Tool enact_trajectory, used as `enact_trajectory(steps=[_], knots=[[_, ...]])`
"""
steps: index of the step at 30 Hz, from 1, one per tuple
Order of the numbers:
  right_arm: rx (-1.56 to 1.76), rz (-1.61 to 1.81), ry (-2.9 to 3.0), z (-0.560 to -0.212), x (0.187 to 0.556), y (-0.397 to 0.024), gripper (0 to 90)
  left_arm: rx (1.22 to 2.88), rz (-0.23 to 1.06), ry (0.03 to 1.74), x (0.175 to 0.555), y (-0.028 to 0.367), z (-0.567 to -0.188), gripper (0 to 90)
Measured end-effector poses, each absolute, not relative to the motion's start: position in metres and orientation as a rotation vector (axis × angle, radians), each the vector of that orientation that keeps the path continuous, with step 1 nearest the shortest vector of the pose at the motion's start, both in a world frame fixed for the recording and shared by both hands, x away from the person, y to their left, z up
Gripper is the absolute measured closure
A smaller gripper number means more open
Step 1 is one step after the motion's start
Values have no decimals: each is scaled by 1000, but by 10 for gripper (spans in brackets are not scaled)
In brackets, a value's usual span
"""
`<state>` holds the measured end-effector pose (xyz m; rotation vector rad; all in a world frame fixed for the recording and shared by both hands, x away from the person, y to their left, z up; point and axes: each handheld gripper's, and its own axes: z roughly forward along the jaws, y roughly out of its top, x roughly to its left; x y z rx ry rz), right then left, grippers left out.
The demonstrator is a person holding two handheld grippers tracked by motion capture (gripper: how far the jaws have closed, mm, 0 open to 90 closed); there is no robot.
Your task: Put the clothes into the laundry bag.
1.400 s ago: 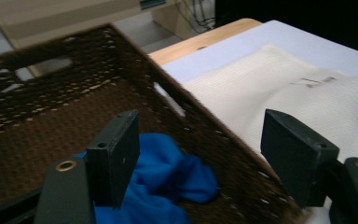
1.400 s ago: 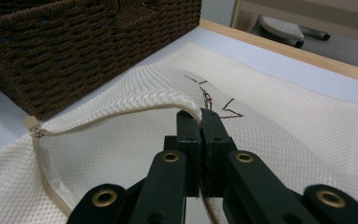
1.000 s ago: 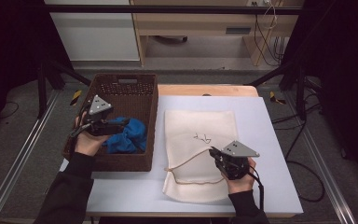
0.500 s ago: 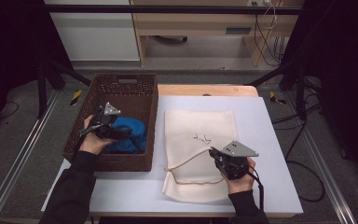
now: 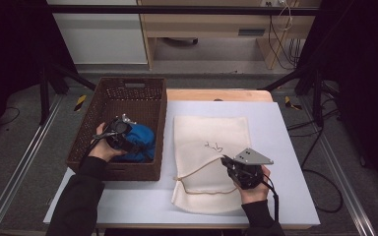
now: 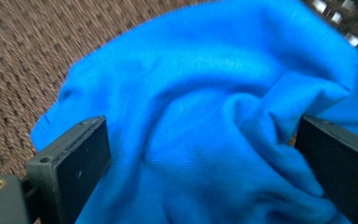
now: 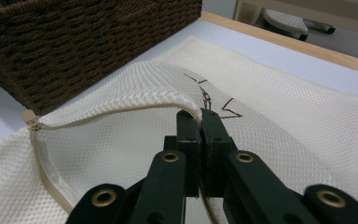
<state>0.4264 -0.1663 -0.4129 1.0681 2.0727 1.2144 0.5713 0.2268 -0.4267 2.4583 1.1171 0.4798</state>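
A crumpled blue cloth (image 5: 141, 141) lies in the brown wicker basket (image 5: 128, 81) at the left of the table. My left gripper (image 5: 127, 141) is down in the basket and open. Its jaws have just been opening and now stand wide, with the blue cloth (image 6: 191, 70) bulging between them in the left gripper view (image 6: 200, 126). A cream mesh bag (image 5: 211, 132) lies flat at the table's middle. My right gripper (image 5: 228, 163) is shut on the bag's zip edge, and in the right gripper view (image 7: 200, 116) it holds that edge of the mesh bag (image 7: 284, 107) raised so the mouth gapes.
The white table (image 5: 285, 147) has bare room to the right of the bag and along the front edge. The basket wall (image 7: 74, 46) stands close to the left of the bag's mouth. Dark stands and cables surround the table on the floor.
My left gripper has sunk into the basket onto the blue cloth, its jaws now spread wider. The right gripper and the bag have stayed where they were.
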Motion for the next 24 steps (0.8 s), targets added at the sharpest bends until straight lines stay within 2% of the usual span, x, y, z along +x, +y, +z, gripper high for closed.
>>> enact_trajectory(steps=[4,7,13,16,19,24], knots=[[1064,1211,2075,-413,427,-167,880,2514,441,1166,575,226,-433,72],[1067,1213,2074,-413,426,-167,880,2521,393,1196,576,226,-434,154],[1066,1212,2072,-413,427,-169,880,2509,294,1228,576,229,-433,476],[1069,1210,2072,-413,427,-168,880,2534,298,1214,576,227,-432,627],[1071,1209,2073,-414,427,-168,881,2543,317,1203,575,226,-431,684],[1079,1211,2077,-414,428,-169,881,2498,393,1183,571,227,-426,729]])
